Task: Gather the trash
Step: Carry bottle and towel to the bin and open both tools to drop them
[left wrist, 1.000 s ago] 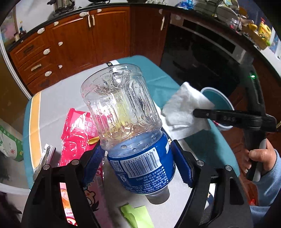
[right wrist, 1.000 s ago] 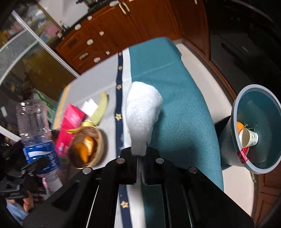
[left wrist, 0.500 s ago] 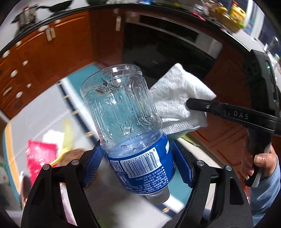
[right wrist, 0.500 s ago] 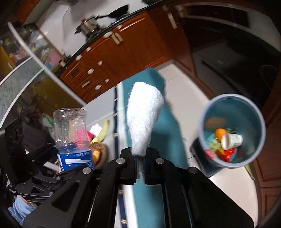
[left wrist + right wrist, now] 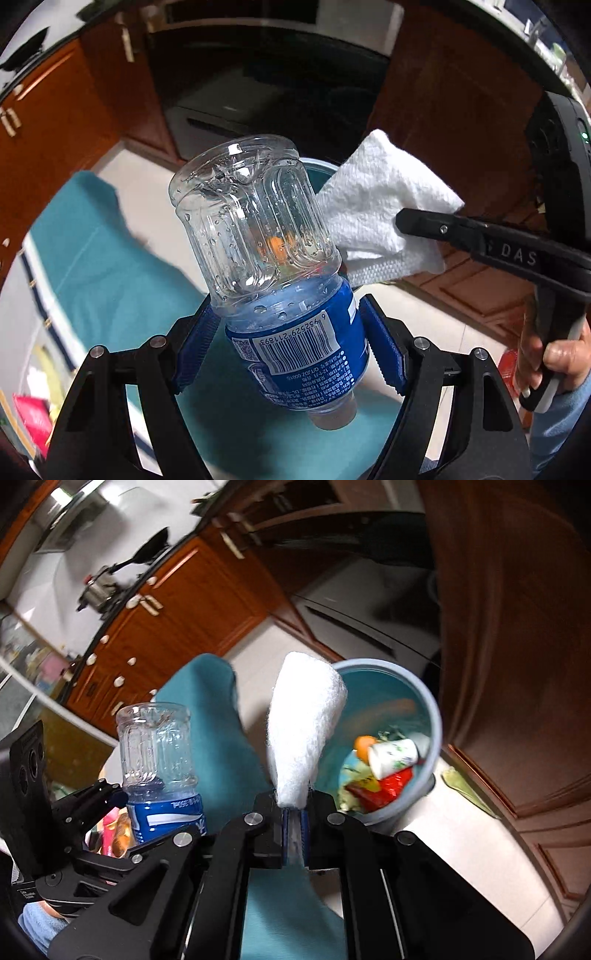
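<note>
— On my left, what do you make out?
— My left tongs (image 5: 288, 354) are clamped on a plastic bottle (image 5: 258, 240) by its blue label, cap end toward me, clear base pointing away over the teal cloth (image 5: 110, 258) on the bench.
— And to the right of that?
— My right tongs (image 5: 293, 825) are pinched tight on a folded white paper towel (image 5: 303, 731), which sticks up from between the pads. A hand (image 5: 554, 365) grips their handle.
— Where is the bin?
— Farthest right, a blue-grey trash bin (image 5: 436, 716) stands on the floor beside the bench, just past the towel's tip. Inside lie a paper cup (image 5: 395, 755), something orange and a red wrapper (image 5: 388, 784).
</note>
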The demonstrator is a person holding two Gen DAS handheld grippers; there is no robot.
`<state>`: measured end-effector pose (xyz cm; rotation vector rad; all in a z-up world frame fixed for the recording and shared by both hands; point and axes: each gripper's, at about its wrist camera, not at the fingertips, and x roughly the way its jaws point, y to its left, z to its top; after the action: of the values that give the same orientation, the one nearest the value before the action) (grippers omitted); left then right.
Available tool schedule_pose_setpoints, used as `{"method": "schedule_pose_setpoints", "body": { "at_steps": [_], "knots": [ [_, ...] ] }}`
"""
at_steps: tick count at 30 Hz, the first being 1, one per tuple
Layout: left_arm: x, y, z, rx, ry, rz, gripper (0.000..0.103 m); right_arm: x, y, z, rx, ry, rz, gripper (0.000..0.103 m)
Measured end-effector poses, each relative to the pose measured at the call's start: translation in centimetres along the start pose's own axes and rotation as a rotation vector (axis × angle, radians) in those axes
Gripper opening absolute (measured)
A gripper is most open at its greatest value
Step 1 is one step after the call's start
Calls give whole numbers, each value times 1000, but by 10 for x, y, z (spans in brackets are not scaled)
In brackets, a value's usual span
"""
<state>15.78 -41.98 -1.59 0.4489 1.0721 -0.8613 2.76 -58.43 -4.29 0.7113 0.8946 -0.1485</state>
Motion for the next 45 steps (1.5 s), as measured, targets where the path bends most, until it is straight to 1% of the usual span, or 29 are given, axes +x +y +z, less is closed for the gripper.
{"method": "schedule_pose_setpoints", "body": {
  "at_steps": [5,9,11,14,16,17,18,22,25,33,39,45],
  "knots": [
    [38,-10,24,26,35,-4,77,17,-26,7,49,27,-35,5],
    [68,-6,35,10,71,-10,77,33,-41,10,85,52,-44,6],
    [82,-3,41,10,91,-4,77,41,-43,13,89,69,-46,8],
    [100,0,52,14,113,29,78,52,-43,18,90,91,-45,10],
    [105,3,55,0,134,53,78,58,-40,23,99,99,-34,42],
    [106,4,58,-4,137,54,79,58,-39,23,103,94,-34,74],
    [106,6,59,-5,134,56,80,57,-37,25,104,79,-31,79],
    [103,10,57,-11,126,70,82,57,-33,26,112,84,-23,79],
    [99,13,52,-31,124,60,82,59,-34,24,129,98,-24,83],
    [82,11,35,-55,120,55,82,57,-34,19,168,122,-33,83],
    [67,12,22,-67,117,52,82,51,-24,12,151,133,-48,84],
    [37,17,10,-86,78,54,82,43,-5,4,118,141,-44,84]
  ]
}}
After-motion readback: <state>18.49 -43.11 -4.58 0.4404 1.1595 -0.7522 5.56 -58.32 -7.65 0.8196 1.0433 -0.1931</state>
